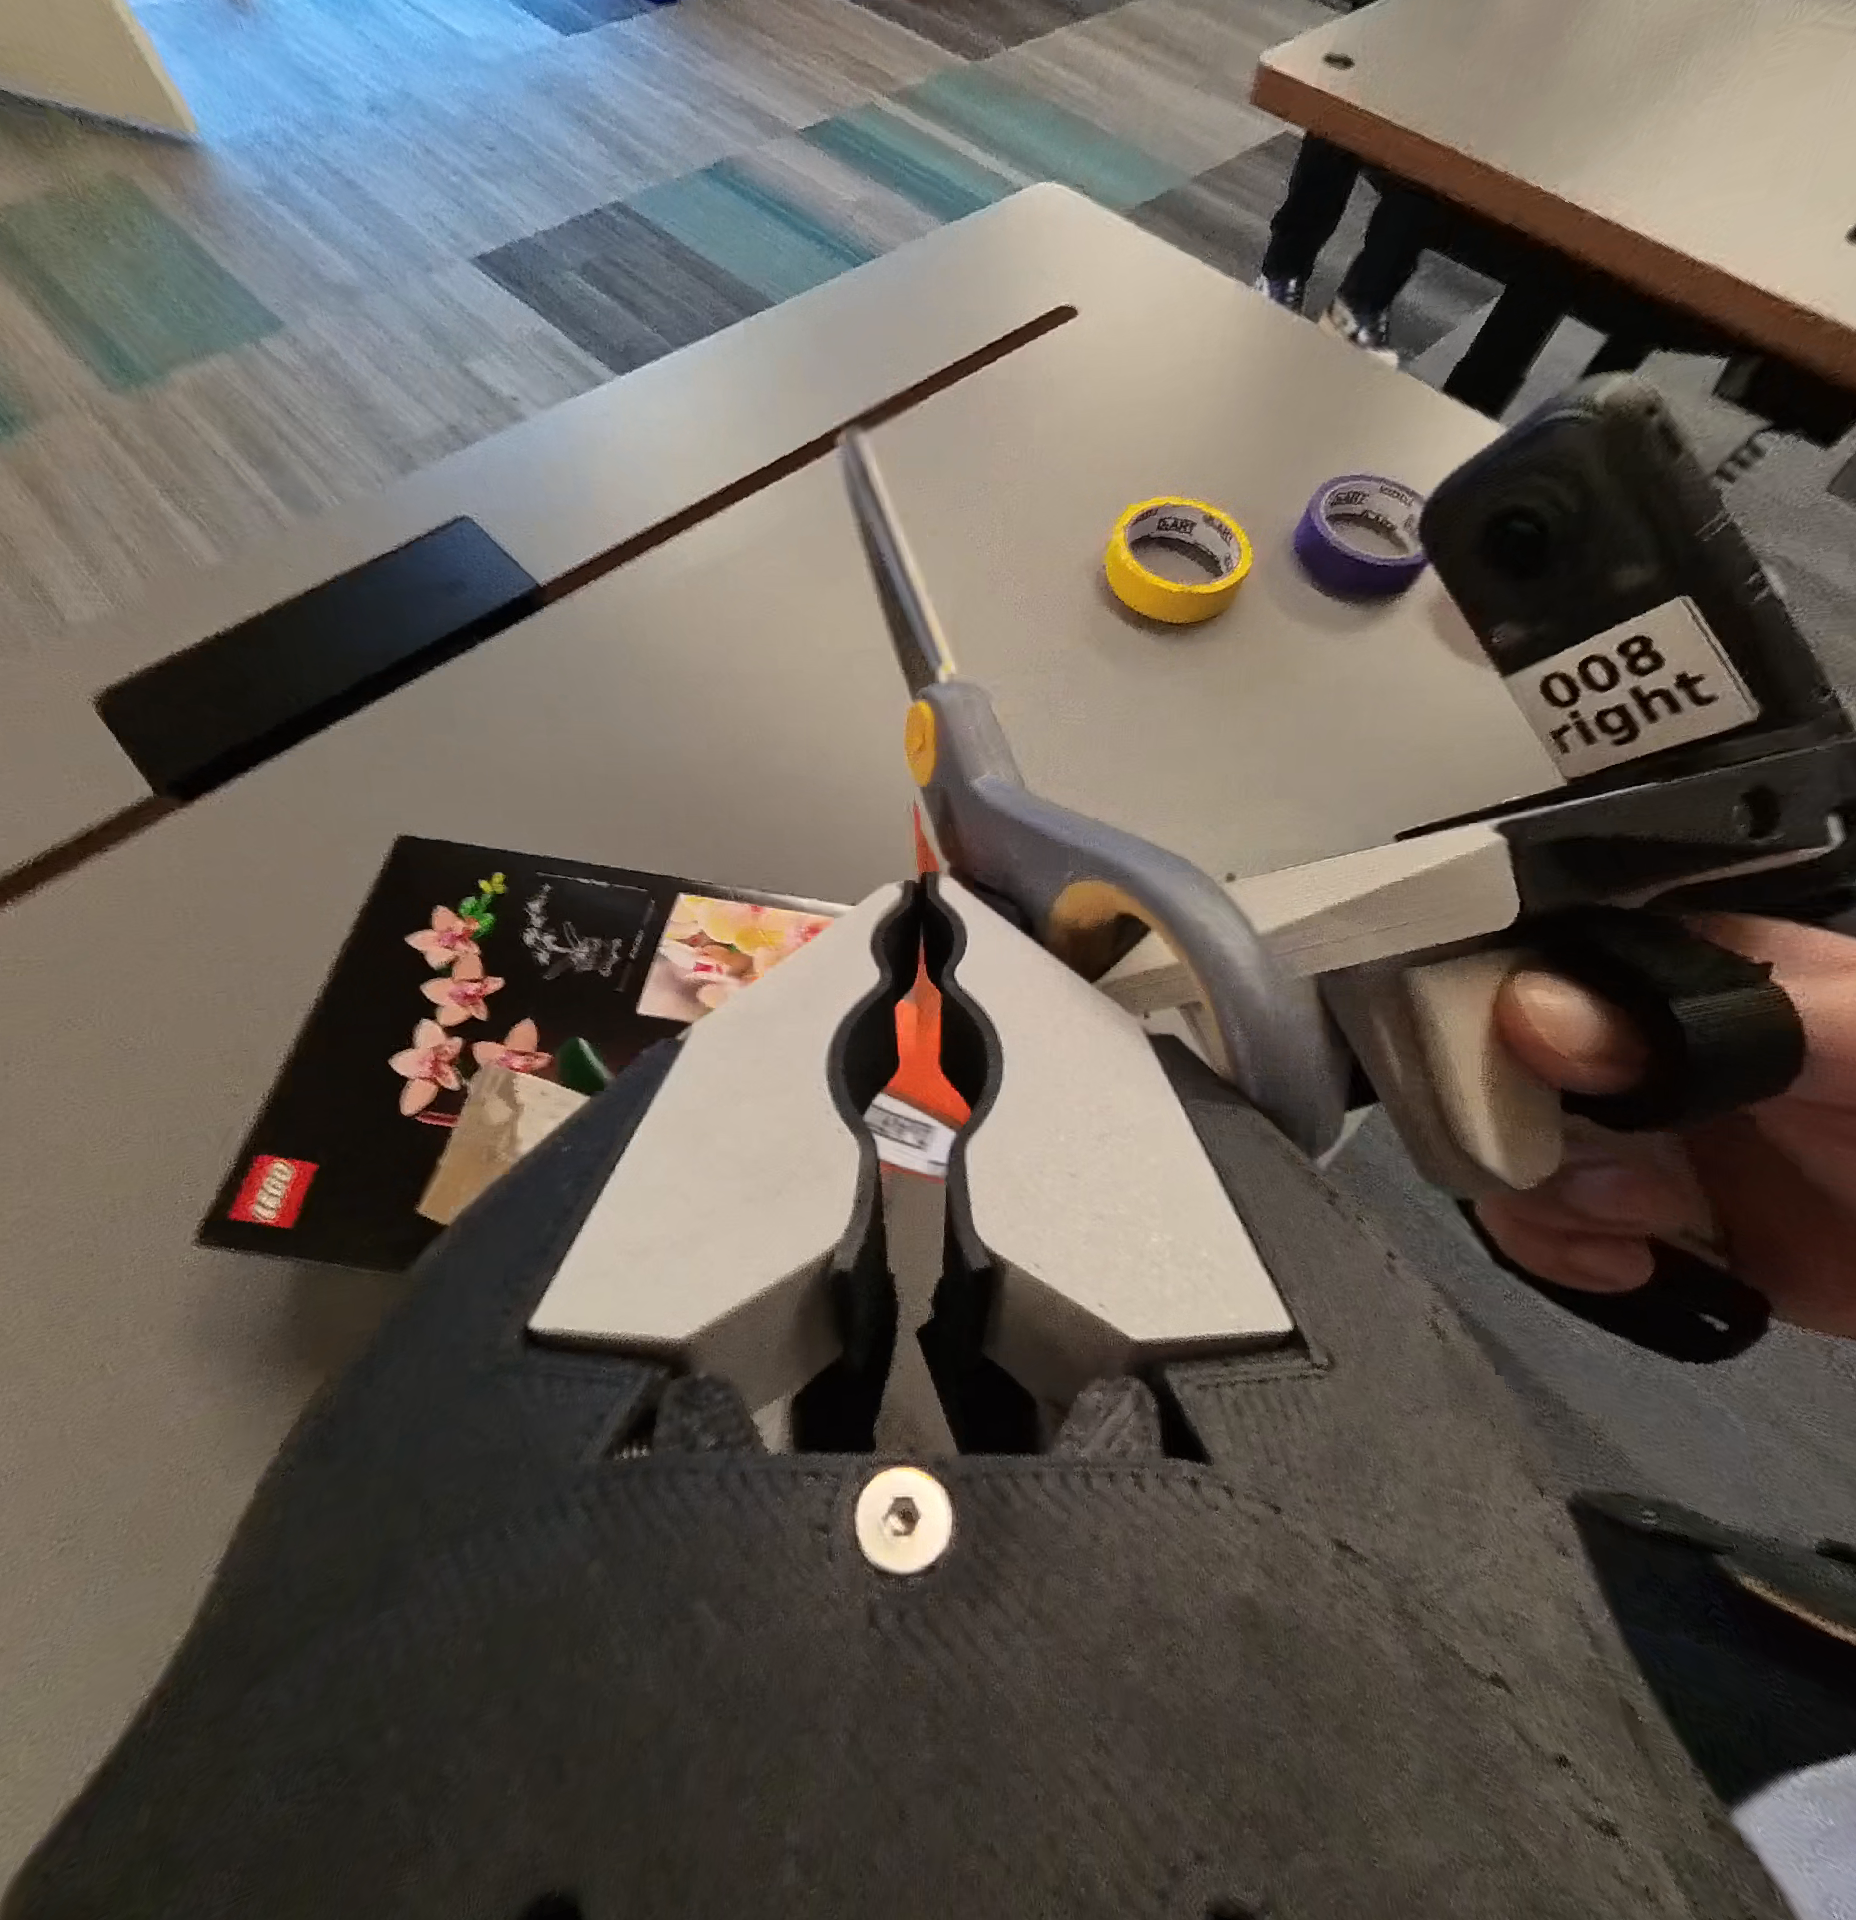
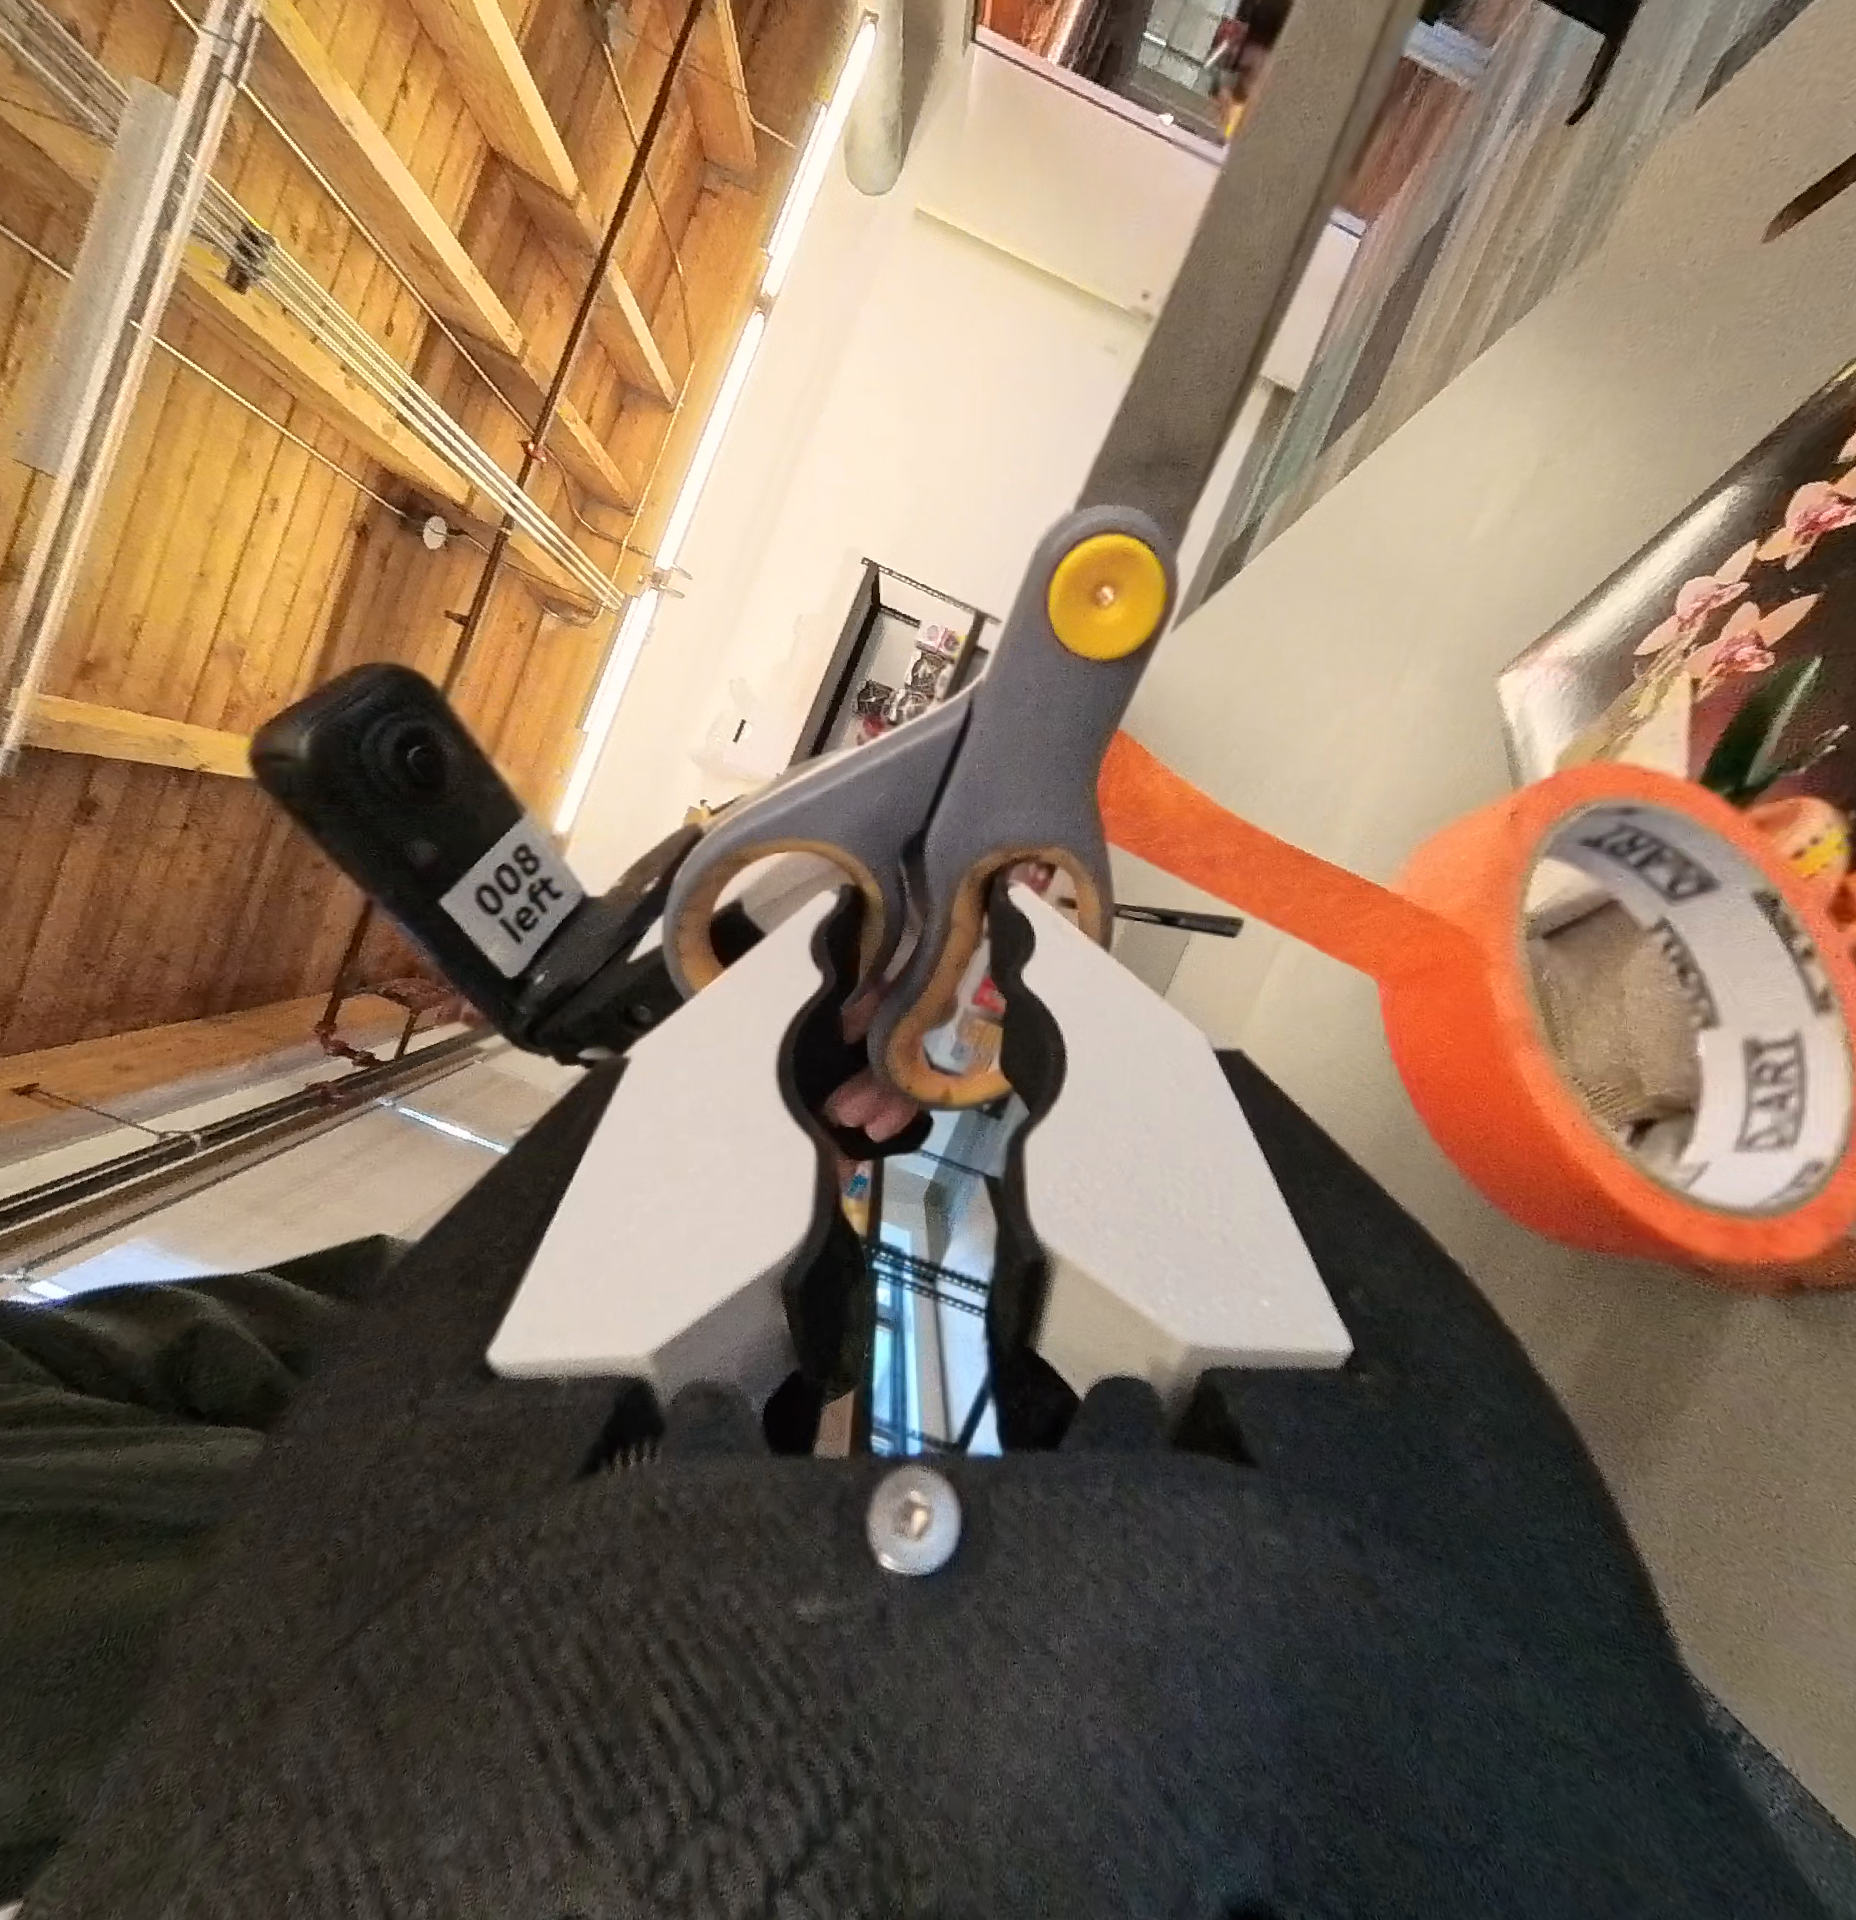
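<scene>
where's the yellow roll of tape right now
In the left wrist view, the yellow tape roll lies flat on the grey table, upper right, beside the purple roll.

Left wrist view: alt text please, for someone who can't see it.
The left tool is shut on a strip of orange tape, while the right tool holds grey scissors beside it. Yellow tape roll, purple tape roll and a flower-printed box lie on the grey table.
</scene>
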